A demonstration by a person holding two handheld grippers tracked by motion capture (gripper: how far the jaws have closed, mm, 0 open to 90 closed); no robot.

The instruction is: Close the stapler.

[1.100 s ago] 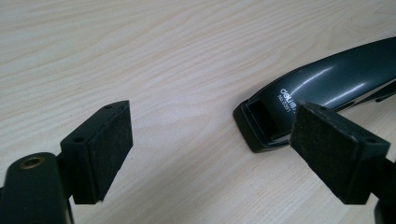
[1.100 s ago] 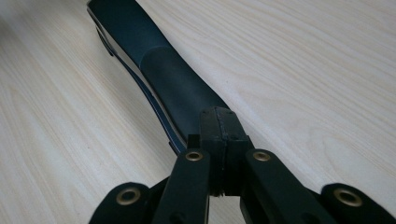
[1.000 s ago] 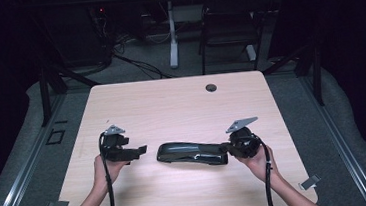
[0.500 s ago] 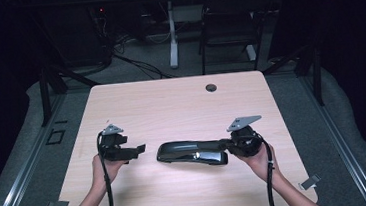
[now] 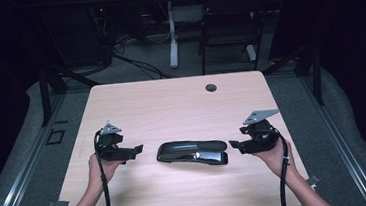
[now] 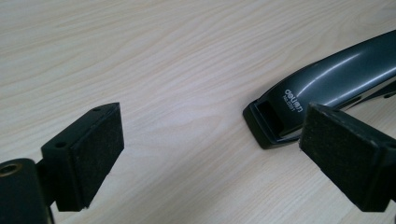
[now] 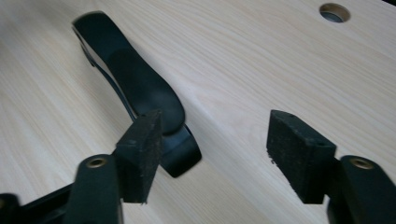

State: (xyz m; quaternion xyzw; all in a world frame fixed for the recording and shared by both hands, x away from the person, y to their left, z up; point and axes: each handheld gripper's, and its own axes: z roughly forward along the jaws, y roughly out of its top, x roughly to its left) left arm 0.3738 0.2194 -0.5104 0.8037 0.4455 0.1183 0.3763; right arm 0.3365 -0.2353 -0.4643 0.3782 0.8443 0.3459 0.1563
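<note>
- Black stapler (image 5: 192,153) lies flat at the desk's (image 5: 171,104) near middle, between our tools.
- Our right tool (image 5: 235,144) has just been opening; nothing sits between its pads.
- Our left tool (image 5: 137,149) gapes, empty.

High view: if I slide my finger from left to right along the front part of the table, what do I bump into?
Left black two-jaw gripper held in the person's left hand → glossy black long-handled stapler lying on the pale wooden table → right black two-jaw gripper held in the right hand.
</note>
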